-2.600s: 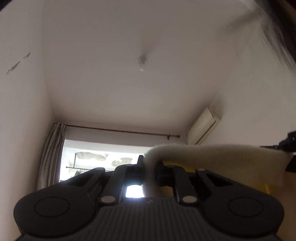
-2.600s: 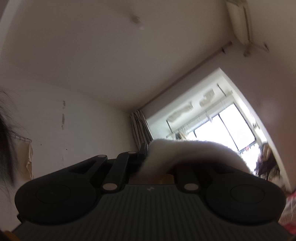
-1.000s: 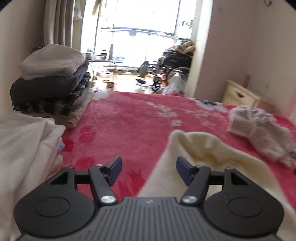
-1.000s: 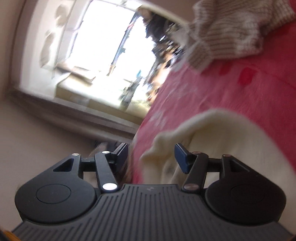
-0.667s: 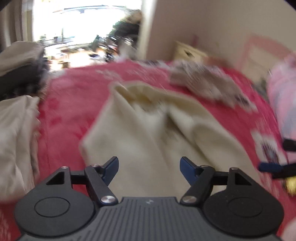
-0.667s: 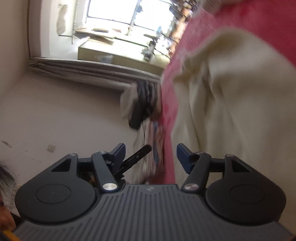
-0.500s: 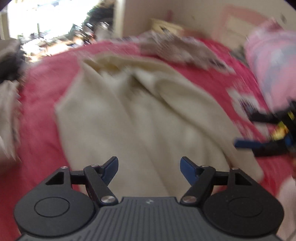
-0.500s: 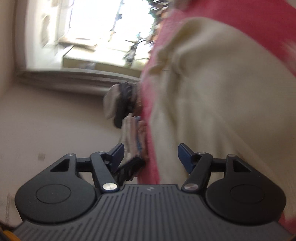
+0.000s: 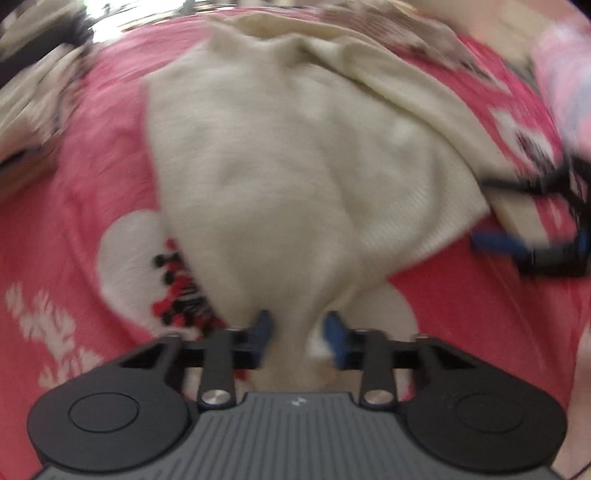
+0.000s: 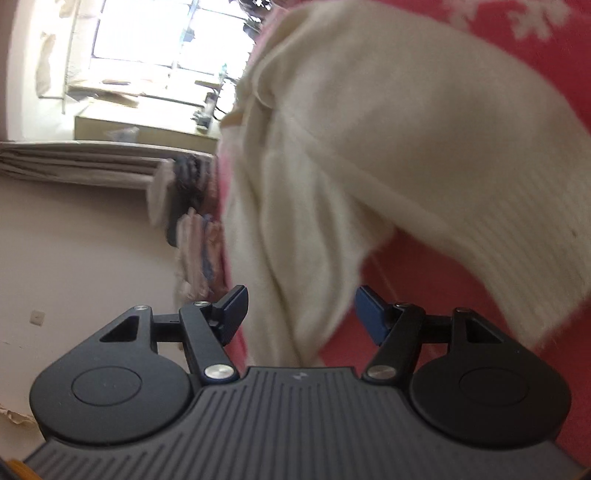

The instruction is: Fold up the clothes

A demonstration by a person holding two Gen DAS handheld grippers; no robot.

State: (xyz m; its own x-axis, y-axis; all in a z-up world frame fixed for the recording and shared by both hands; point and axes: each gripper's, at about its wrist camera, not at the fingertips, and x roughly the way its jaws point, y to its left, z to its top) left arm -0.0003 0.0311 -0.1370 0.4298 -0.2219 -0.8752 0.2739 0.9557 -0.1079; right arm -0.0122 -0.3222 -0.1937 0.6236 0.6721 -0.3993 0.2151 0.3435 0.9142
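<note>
A cream knit sweater (image 9: pixel 295 147) lies spread on a red patterned bedspread (image 9: pixel 74 206). My left gripper (image 9: pixel 298 332) has its jaws close together around the sweater's near hem, which bunches between the blue pads. My right gripper (image 10: pixel 299 310) is open, with the sweater's lower edge (image 10: pixel 306 295) lying between its spread fingers. The right gripper also shows in the left wrist view (image 9: pixel 532 240), at the sweater's right side near a sleeve. The left wrist view is blurred.
A stack of folded clothes (image 10: pixel 184 206) stands by the wall near the curtain and window. A brownish knit garment (image 9: pixel 388 22) lies beyond the sweater. A pink and blue bundle (image 9: pixel 565 66) lies at the far right.
Both grippers let go of the lifted sweater, which dropped flat on the bed. The left gripper has since come down onto the near hem and narrowed its jaws around it. The right gripper stays open.
</note>
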